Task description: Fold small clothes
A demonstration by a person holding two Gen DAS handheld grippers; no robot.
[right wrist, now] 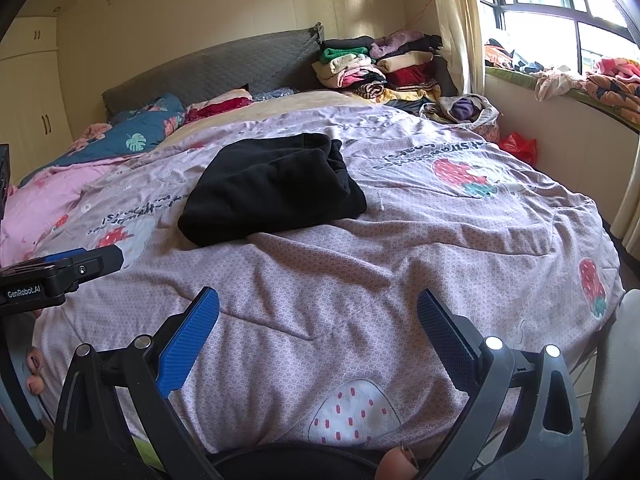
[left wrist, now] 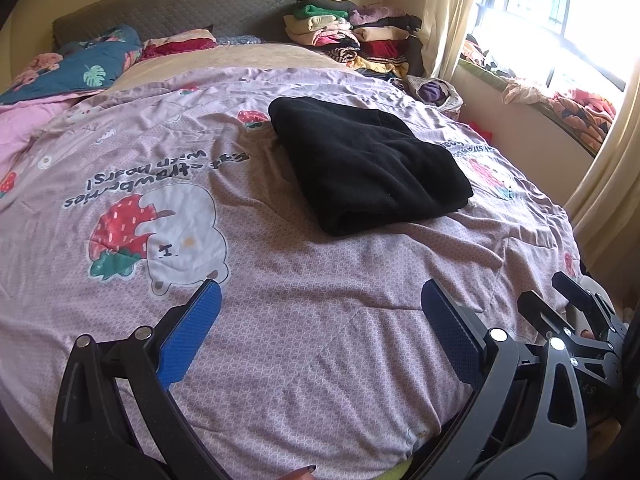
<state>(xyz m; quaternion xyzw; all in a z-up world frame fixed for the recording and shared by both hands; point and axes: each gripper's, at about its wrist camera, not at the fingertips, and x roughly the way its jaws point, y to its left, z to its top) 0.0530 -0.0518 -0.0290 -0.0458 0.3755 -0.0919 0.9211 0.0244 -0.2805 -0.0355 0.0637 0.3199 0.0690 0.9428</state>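
Bedroom, bed under pink strawberry-print duvet | folded black garment is lying on duvet at 12 o'clock from both tongs, well apart from each | left gripper is hovering over duvet, jaws wide, holding nothing | right gripper likewise wide, holding nothing | clothes pile is sitting at 1 o'clock by headboard.

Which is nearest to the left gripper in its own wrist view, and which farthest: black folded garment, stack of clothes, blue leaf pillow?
From the left gripper:
1. Black folded garment, ahead, slightly right, on the bedspread.
2. Blue leaf pillow, far left, near the headboard.
3. Stack of clothes, far right corner by the window.
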